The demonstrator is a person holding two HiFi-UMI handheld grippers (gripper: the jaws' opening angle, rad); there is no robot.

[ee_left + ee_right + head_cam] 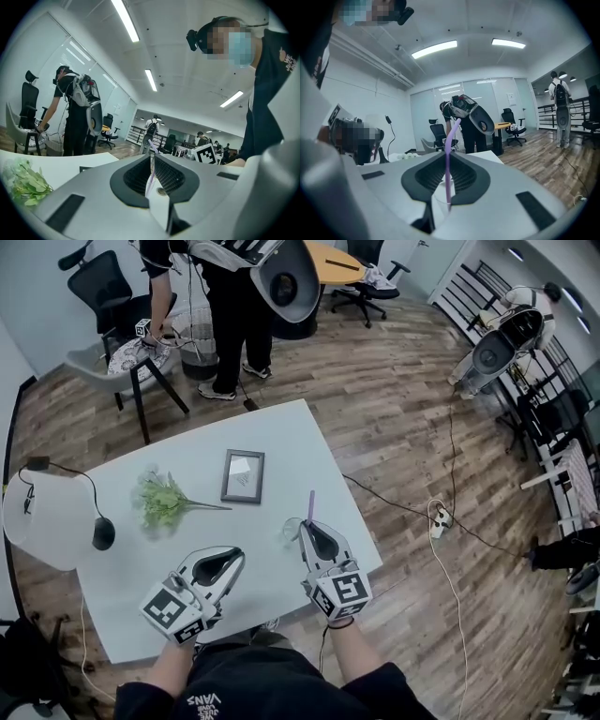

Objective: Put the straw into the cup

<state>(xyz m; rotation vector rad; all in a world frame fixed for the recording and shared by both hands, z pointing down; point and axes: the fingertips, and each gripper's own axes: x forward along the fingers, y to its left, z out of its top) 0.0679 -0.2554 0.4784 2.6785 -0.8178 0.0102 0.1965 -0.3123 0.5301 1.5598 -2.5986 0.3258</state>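
Note:
A purple straw (310,505) stands nearly upright at the tip of my right gripper (309,524), which is shut on the straw. In the right gripper view the straw (447,159) runs down between the jaws of the gripper (447,176). Its lower end seems to sit inside a clear plastic cup (437,197). That cup (289,532) stands on the white table (281,442) just left of the right jaws. My left gripper (236,554) rests a hand's width to the left, shut and empty. The left gripper (152,185) points at the straw (151,169).
A framed picture (243,475) lies flat mid-table, with a green plant sprig (164,501) to its left. A black mouse (103,533) and a white lamp shade (42,517) are at the left edge. A person (230,310) stands beyond the table by a chair (131,357).

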